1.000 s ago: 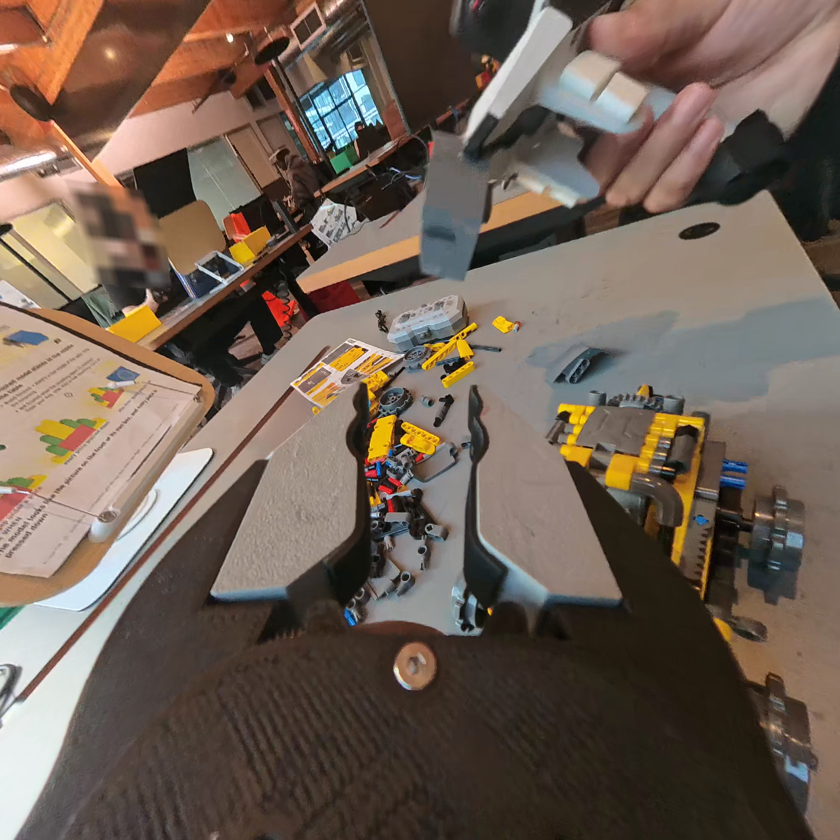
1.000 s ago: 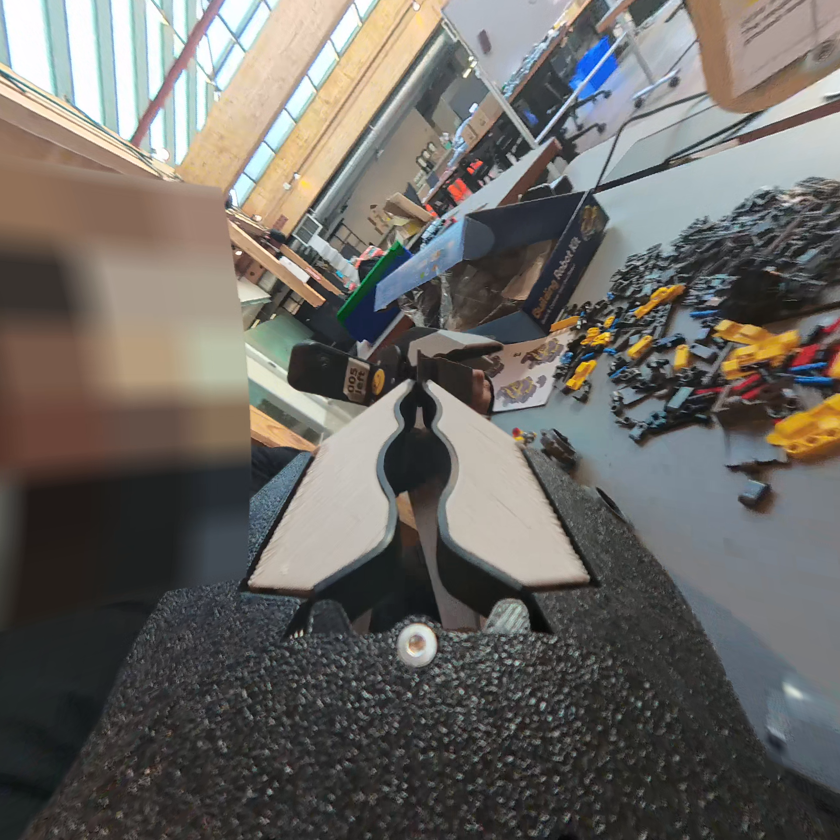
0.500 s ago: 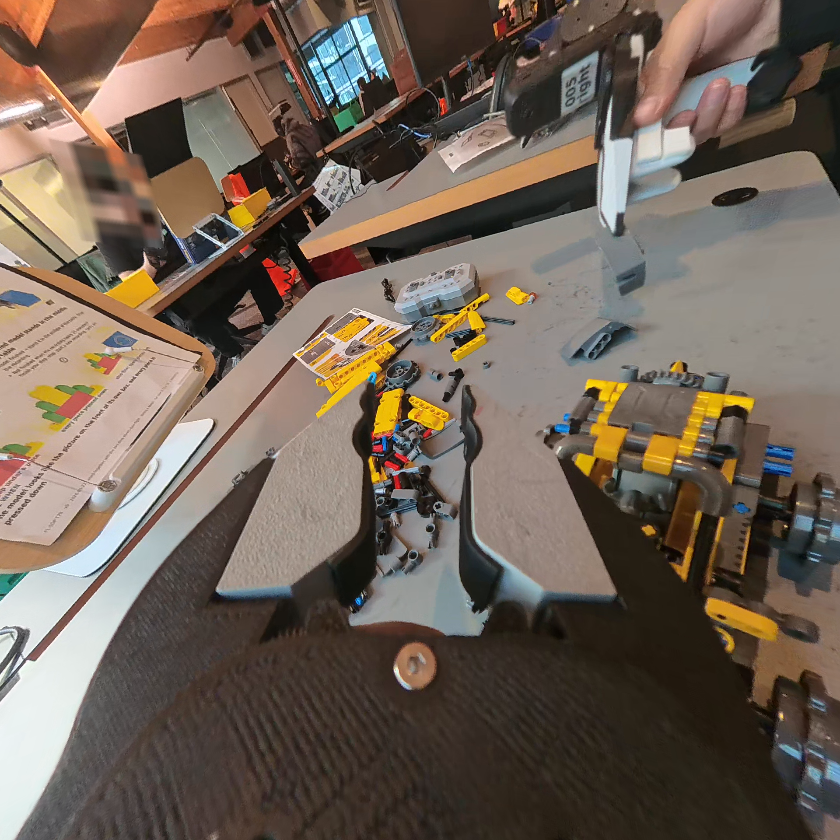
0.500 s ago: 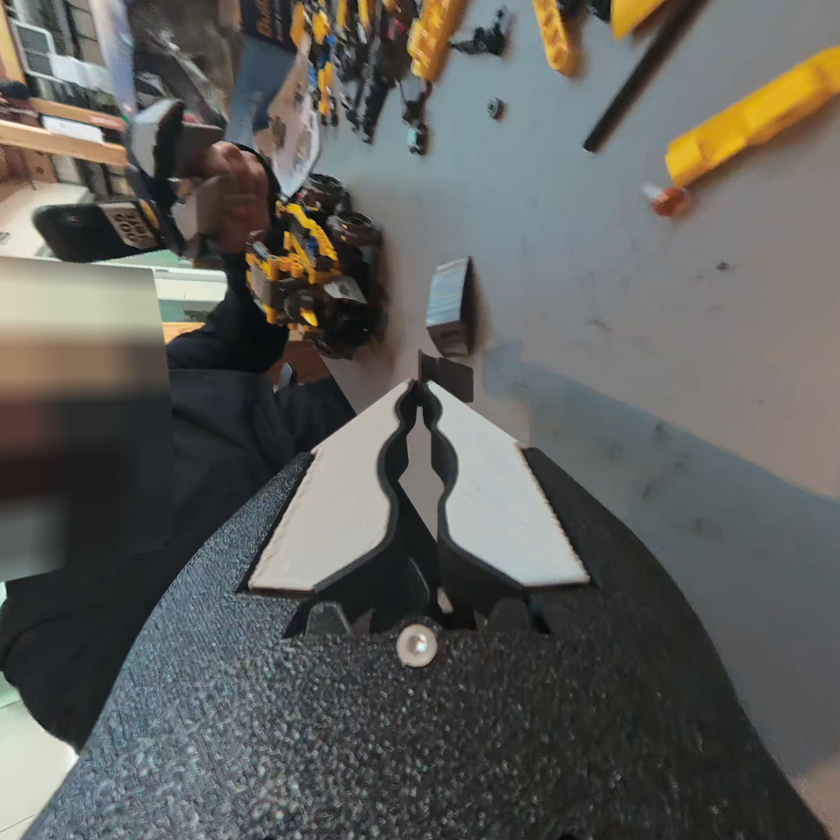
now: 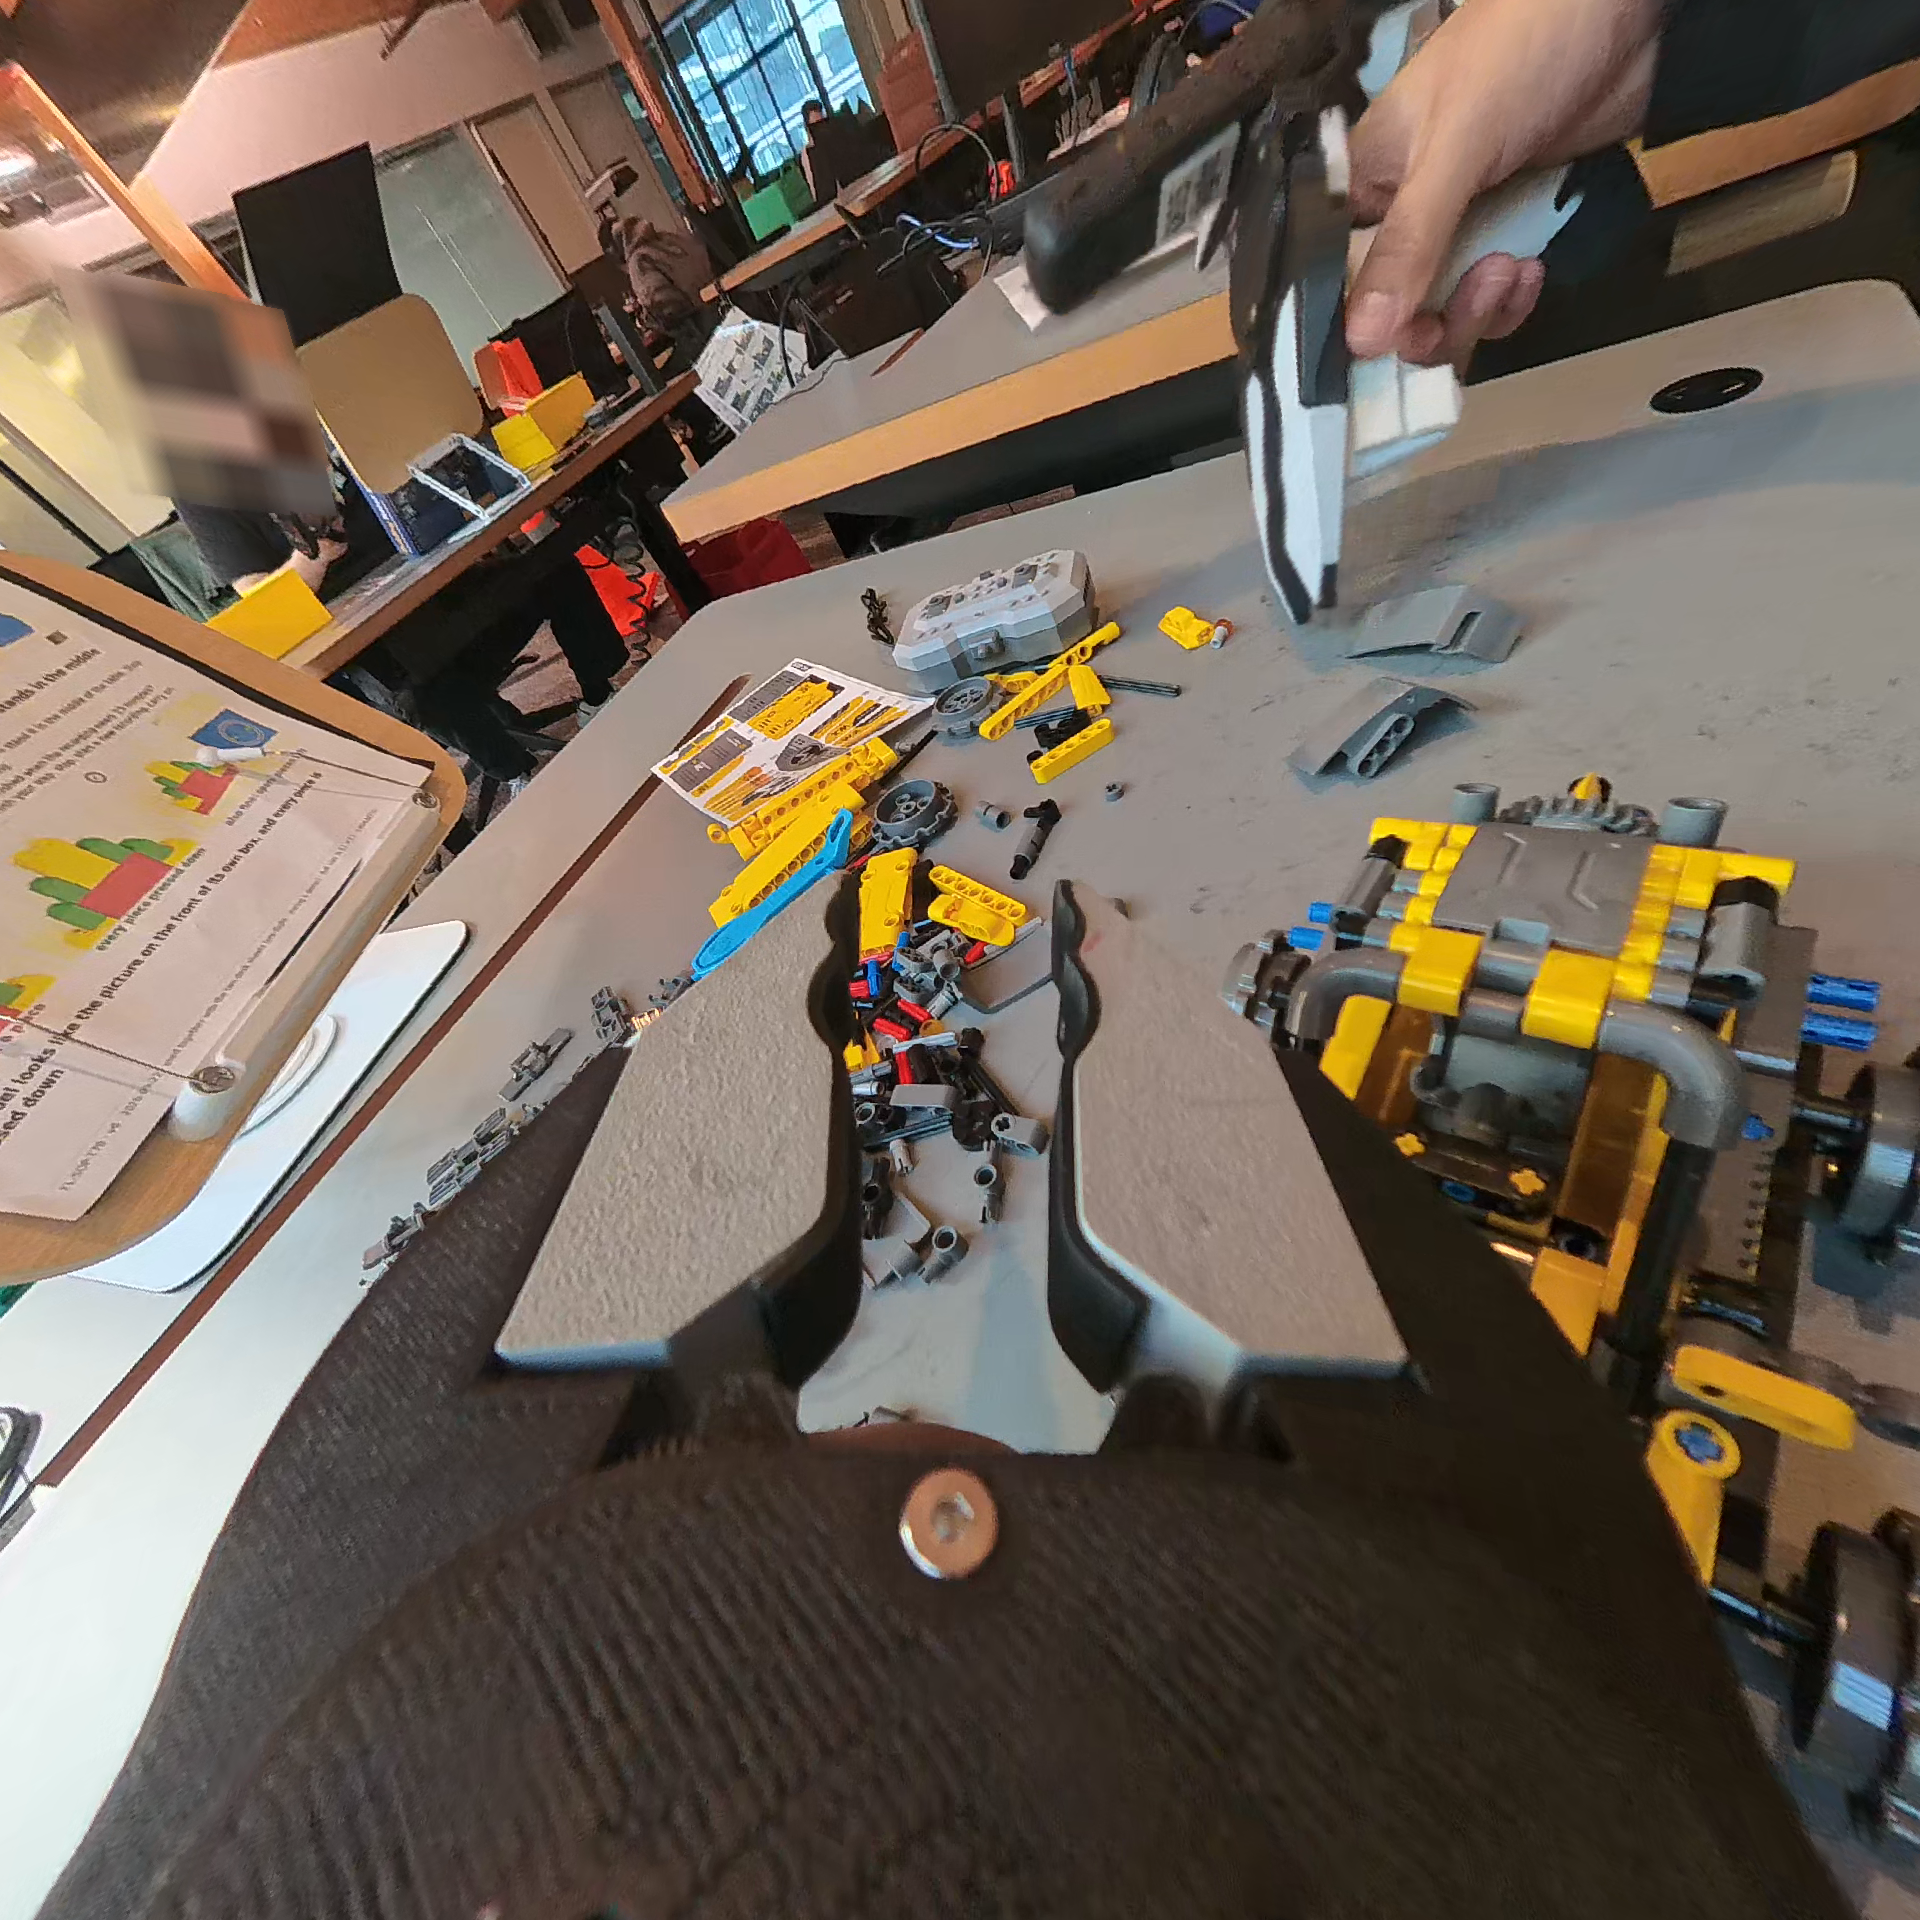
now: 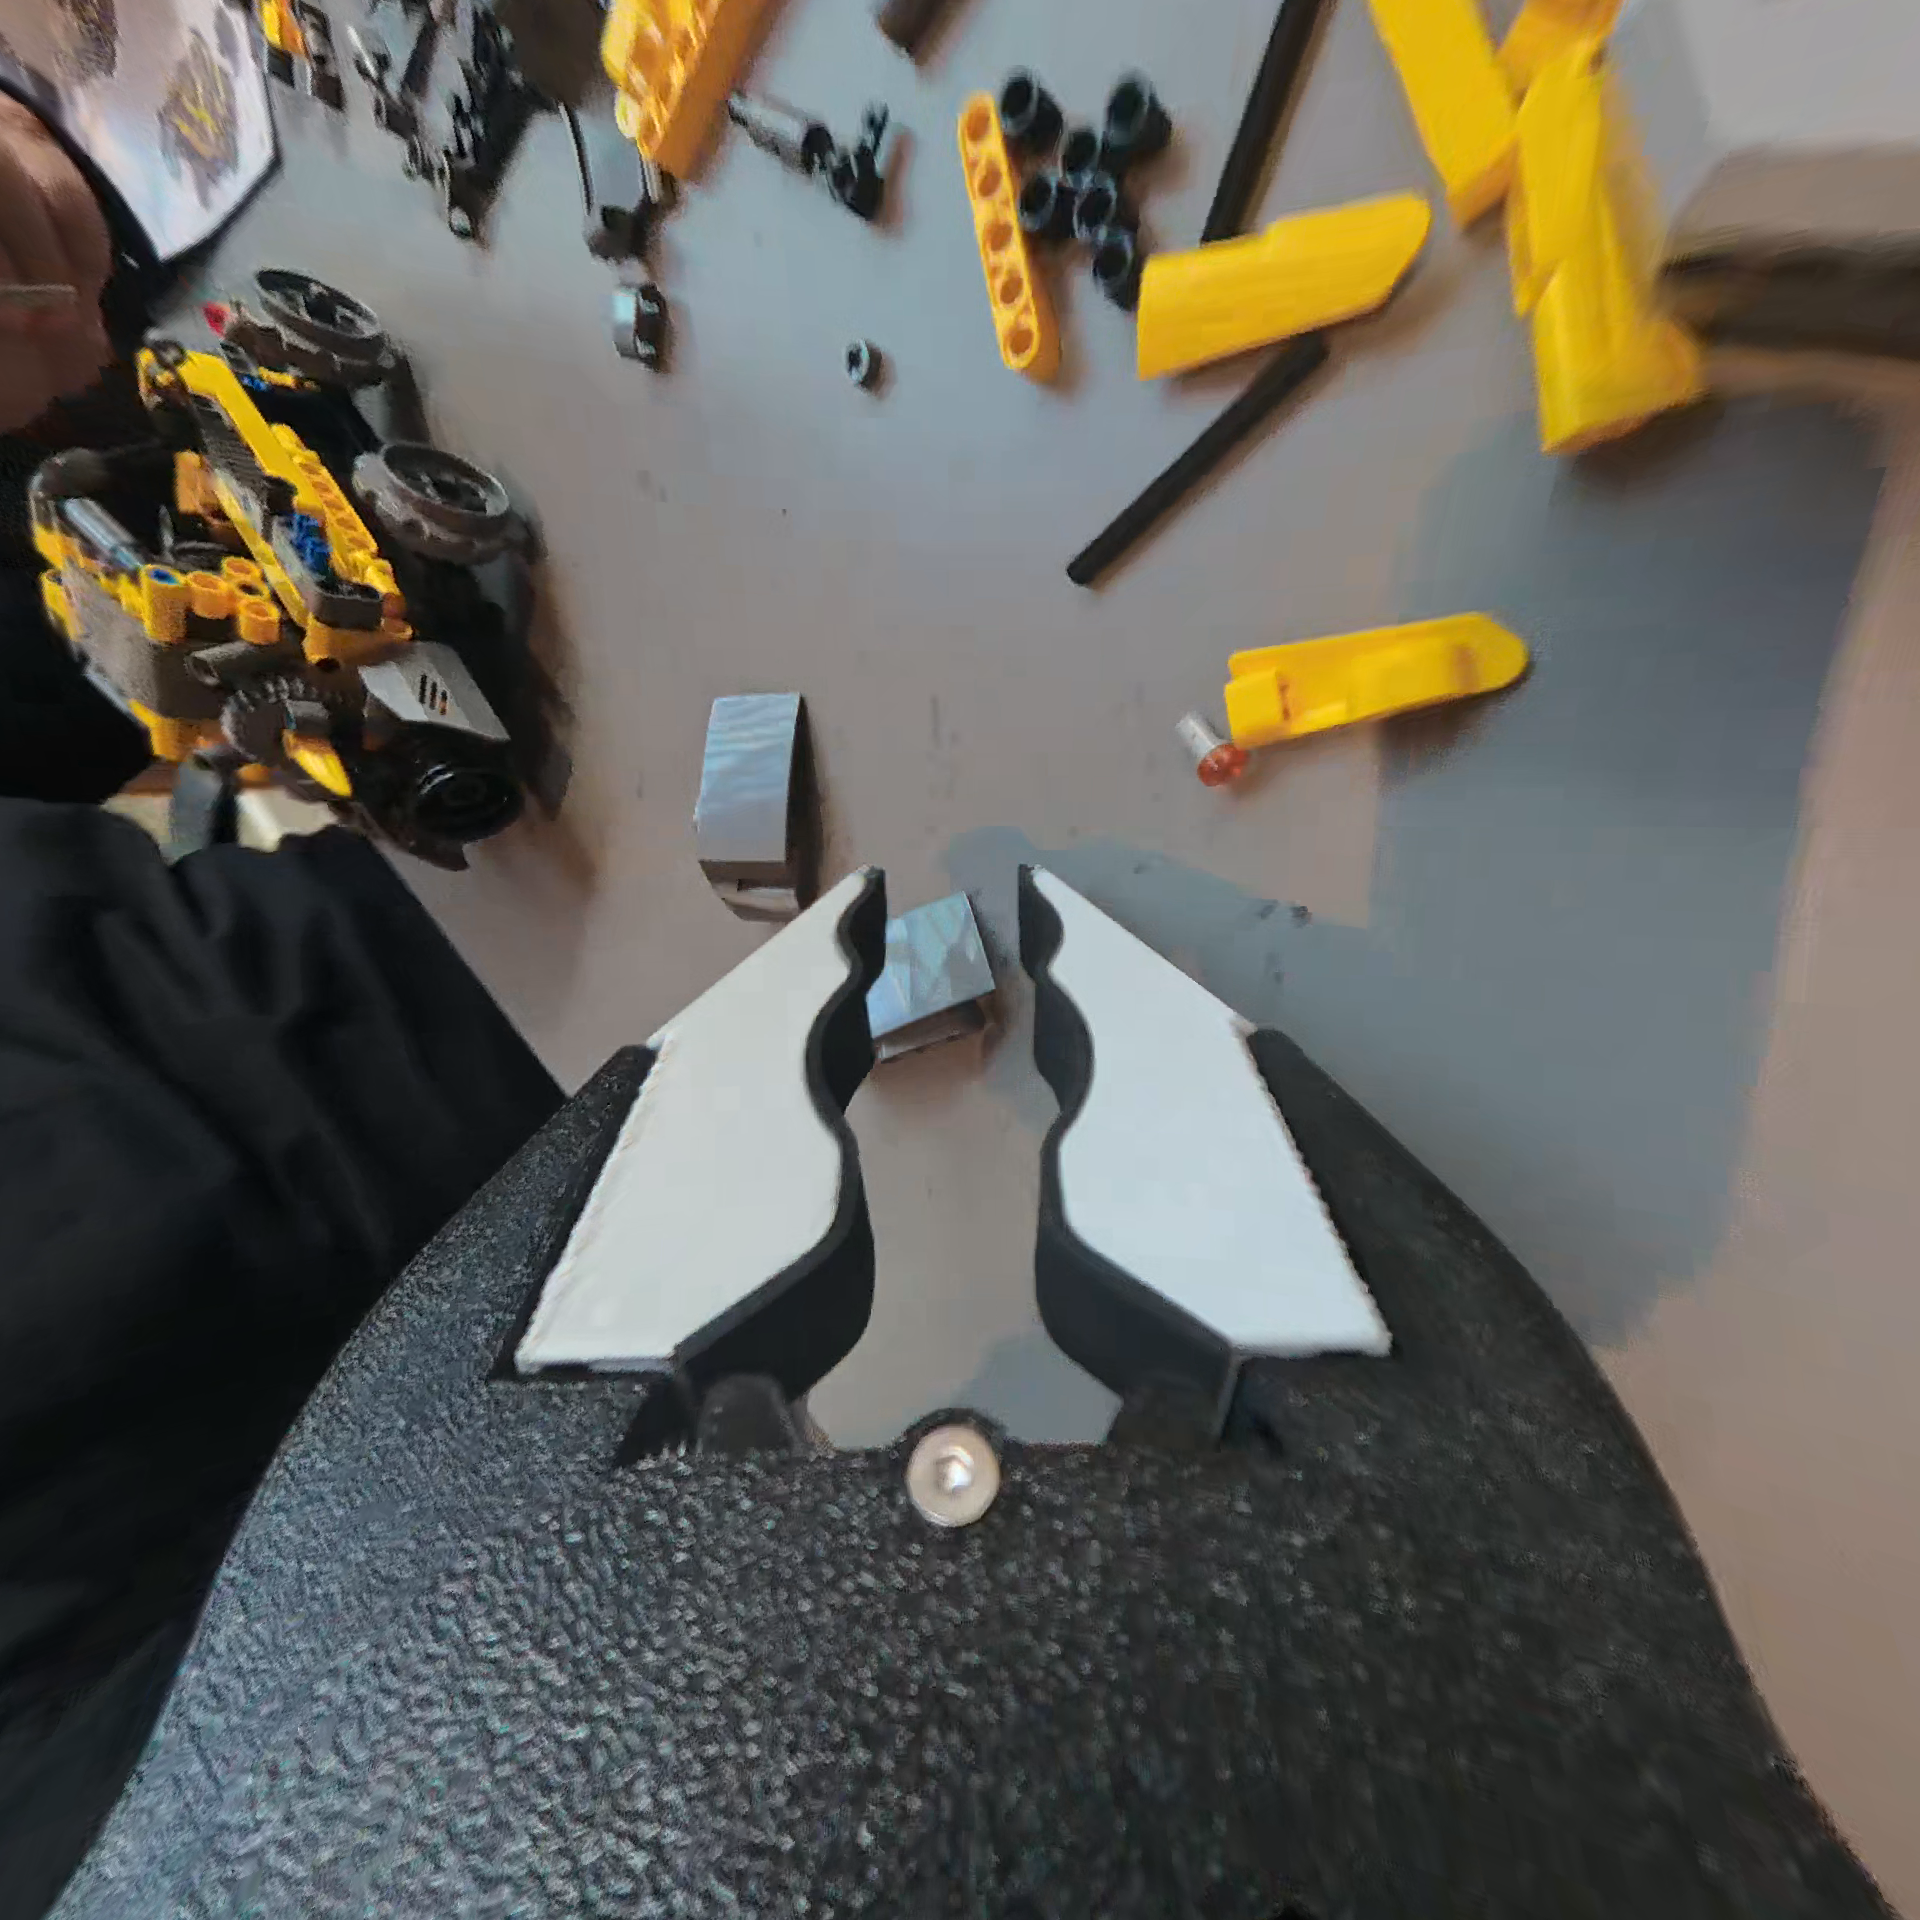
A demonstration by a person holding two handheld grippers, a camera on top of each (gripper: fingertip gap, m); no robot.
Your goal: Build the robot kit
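On grey table: right gripper pointed down, jaws spread, grey panel lying loose between tips, second panel just beside. Left gripper jaws spread, empty, above loose parts, beside yellow model.

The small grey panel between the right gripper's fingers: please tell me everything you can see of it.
The grey panel is a small, curved, glossy plastic shell, hollow on its near end. It lies on the grey table, inside the open right gripper. One finger's edge overlaps it in the view; real contact cannot be told. A second, similar panel lies apart, just beyond it, toward the yellow model.
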